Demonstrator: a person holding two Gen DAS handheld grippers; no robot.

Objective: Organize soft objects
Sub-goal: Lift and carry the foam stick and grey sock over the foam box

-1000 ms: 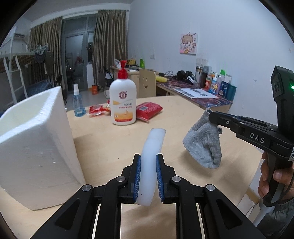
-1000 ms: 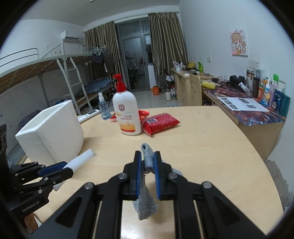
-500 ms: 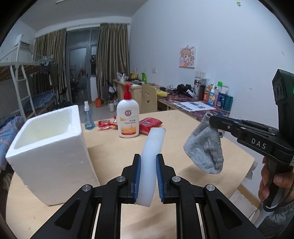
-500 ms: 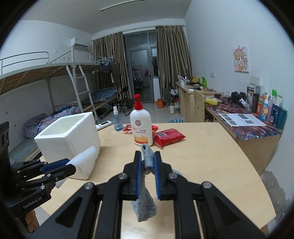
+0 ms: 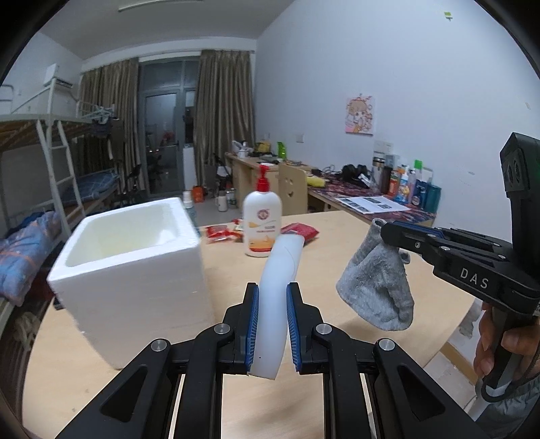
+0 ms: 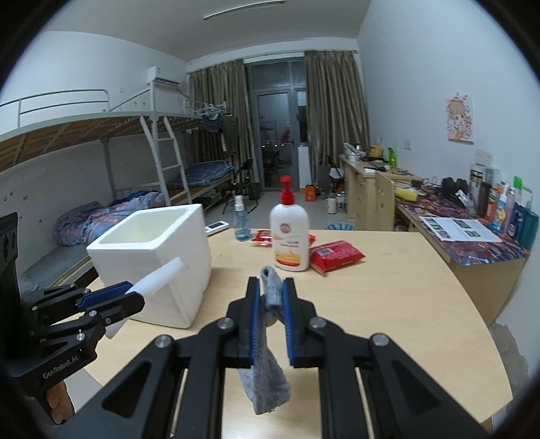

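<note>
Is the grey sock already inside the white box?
No, the grey sock hangs from the right gripper, beside the white foam box.

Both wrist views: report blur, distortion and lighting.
Left wrist view: heavy fisheye bending, dark corners, foam box slightly motion-smeared, grey sock fairly sharp. Right wrist view: same curvature, ceiling tube light gives even light, pump bottle crisp.

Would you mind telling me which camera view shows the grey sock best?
The left wrist view: the grey sock hangs side-on from the right claw, whole outline clear against the table. In the right wrist view the right claw's own fingers cover its middle; only the top edge and dangling end show.
</note>
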